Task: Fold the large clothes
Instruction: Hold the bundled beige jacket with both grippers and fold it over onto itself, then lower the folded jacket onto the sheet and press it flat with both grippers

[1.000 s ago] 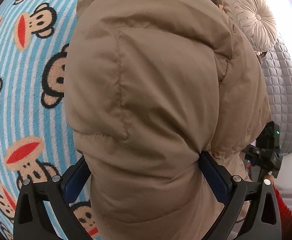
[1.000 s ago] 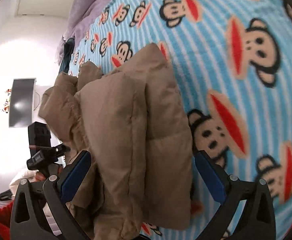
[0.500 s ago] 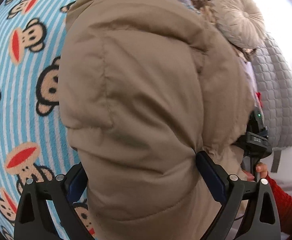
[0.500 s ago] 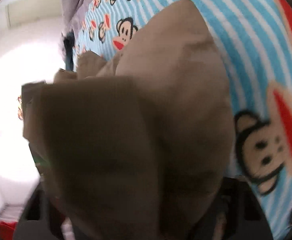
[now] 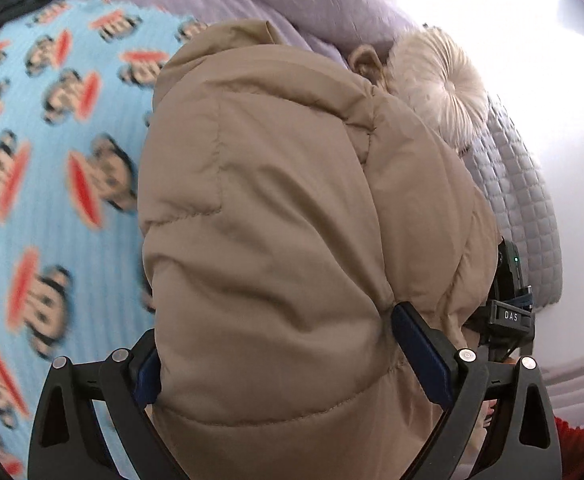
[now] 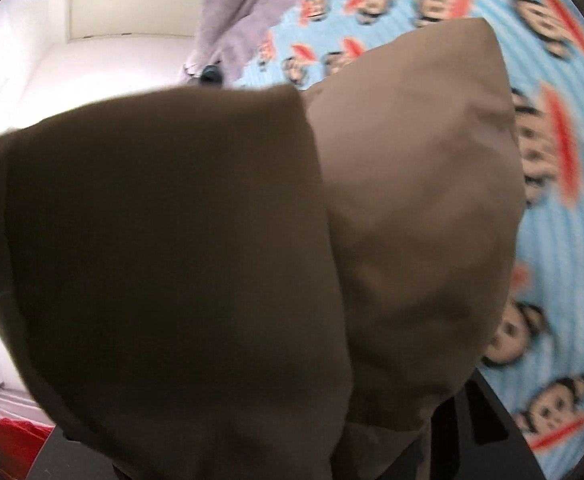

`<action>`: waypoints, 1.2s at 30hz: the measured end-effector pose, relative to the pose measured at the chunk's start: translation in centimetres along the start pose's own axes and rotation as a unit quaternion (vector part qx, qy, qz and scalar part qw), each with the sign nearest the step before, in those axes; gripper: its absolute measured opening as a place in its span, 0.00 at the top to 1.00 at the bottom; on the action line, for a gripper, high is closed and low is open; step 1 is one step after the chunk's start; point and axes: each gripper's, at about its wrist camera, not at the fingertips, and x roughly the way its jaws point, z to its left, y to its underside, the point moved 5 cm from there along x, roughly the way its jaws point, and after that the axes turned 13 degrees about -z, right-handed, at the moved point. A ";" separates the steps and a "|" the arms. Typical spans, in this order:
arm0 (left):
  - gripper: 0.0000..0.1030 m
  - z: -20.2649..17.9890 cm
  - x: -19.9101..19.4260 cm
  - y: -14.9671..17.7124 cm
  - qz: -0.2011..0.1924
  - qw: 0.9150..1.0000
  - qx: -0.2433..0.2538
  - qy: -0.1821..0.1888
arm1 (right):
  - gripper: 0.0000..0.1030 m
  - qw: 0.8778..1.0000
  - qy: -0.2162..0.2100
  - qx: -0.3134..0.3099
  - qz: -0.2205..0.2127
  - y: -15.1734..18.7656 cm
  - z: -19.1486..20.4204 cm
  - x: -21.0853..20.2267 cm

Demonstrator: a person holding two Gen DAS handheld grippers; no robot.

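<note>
Tan puffer jacket (image 5: 275, 248) bunched over blue monkey-print blanket (image 5: 51, 200). Left gripper (image 5: 287, 360) fingers spread wide, pressed into jacket bulk on both sides. Round cream cushion (image 5: 440, 88) just beyond jacket, touching its far edge; lavender bedding (image 5: 283, 4) behind. Right gripper buried under jacket (image 6: 412, 220) folds; finger state impossible to tell.

tan puffer jacket (image 5: 275, 240), quilted, bunched, lifted above bed

Bedroom: monkey-print bedspread (image 5: 51, 208), cushion (image 5: 440, 92)
</note>
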 end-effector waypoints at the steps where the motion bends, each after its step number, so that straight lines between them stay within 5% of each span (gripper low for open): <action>1: 0.05 0.8 -0.7 -0.9 -0.008 1.000 0.006 -0.009 | 0.51 1.000 -0.008 -0.006 0.001 -0.3 1.2 1.4; 10: 0.05 9.3 -2.8 -10.8 -0.076 0.991 0.037 -0.102 | 0.50 0.998 -0.052 -0.026 0.006 -4.0 7.2 13.5; 14: 0.05 14.8 0.6 -11.3 -0.063 0.985 0.006 -0.159 | 0.45 0.999 0.003 -0.021 0.025 -5.7 5.2 19.0; 17: 0.02 16.0 2.2 -10.5 -0.067 0.984 -0.008 -0.163 | 0.35 0.998 0.057 -0.006 0.032 -6.2 2.3 21.0; 20: 0.02 15.8 2.3 -10.4 -0.066 0.984 0.010 -0.163 | 0.33 0.997 0.067 0.003 0.026 -5.9 1.3 19.6; 26: 0.02 14.5 2.7 -9.7 -0.061 0.982 0.027 -0.175 | 0.34 0.987 0.129 -0.083 -0.047 -4.6 3.7 11.1; 29: 0.02 13.6 2.3 -9.2 -0.061 0.980 0.034 -0.185 | 0.39 0.990 0.089 -0.084 -0.068 -3.3 6.7 8.4; 32: 0.02 13.2 2.4 -9.1 -0.060 0.979 0.039 -0.193 | 0.39 0.998 0.009 -0.051 -0.032 -1.0 7.9 7.0; 34: 0.02 12.7 2.3 -9.3 -0.058 0.976 0.044 -0.204 | 0.49 0.997 0.011 -0.070 0.001 0.7 8.5 9.3; 35: 0.02 12.1 1.9 -9.5 -0.059 0.974 0.055 -0.213 | 0.78 0.995 0.031 -0.092 0.013 2.3 8.1 9.9; 36: 0.03 11.7 1.7 -9.7 -0.064 0.972 0.062 -0.218 | 0.90 0.990 0.070 -0.122 0.028 3.3 8.2 11.2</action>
